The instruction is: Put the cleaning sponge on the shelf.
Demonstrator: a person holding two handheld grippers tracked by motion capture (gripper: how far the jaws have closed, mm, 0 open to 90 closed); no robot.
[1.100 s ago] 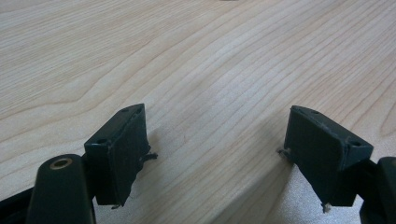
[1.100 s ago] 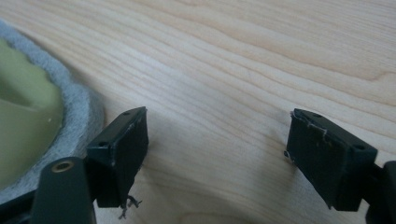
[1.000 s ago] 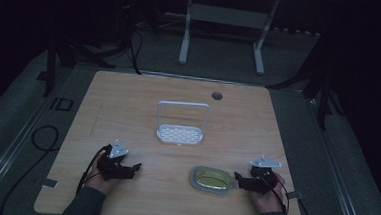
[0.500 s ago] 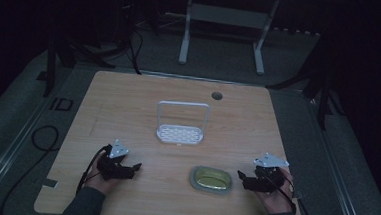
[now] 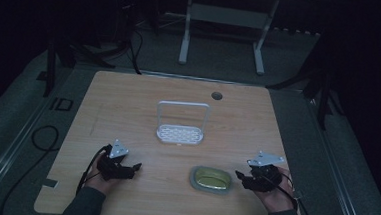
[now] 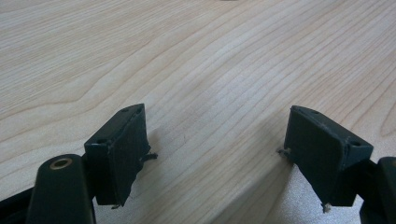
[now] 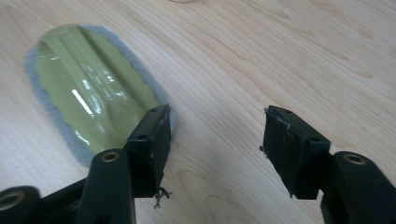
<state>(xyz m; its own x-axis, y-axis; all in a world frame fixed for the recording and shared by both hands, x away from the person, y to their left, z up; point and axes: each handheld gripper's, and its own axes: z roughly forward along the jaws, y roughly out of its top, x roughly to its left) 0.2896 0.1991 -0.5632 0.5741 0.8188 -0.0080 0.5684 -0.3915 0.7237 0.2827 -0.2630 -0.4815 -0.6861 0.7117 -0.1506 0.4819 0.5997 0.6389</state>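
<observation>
occluded: green dish [image 7: 93, 100] near end, behind fingers [image 7: 149, 140] | cropped: none

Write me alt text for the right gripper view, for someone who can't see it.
The right tool hovers with its two black jaws apart and nothing between them, above a light wooden table. An oval olive-green dish with a grey rim lies on the table to the upper left, beside the left-hand jaw.

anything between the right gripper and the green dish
No: in the high view only bare table separates the right gripper from the green dish.
</observation>
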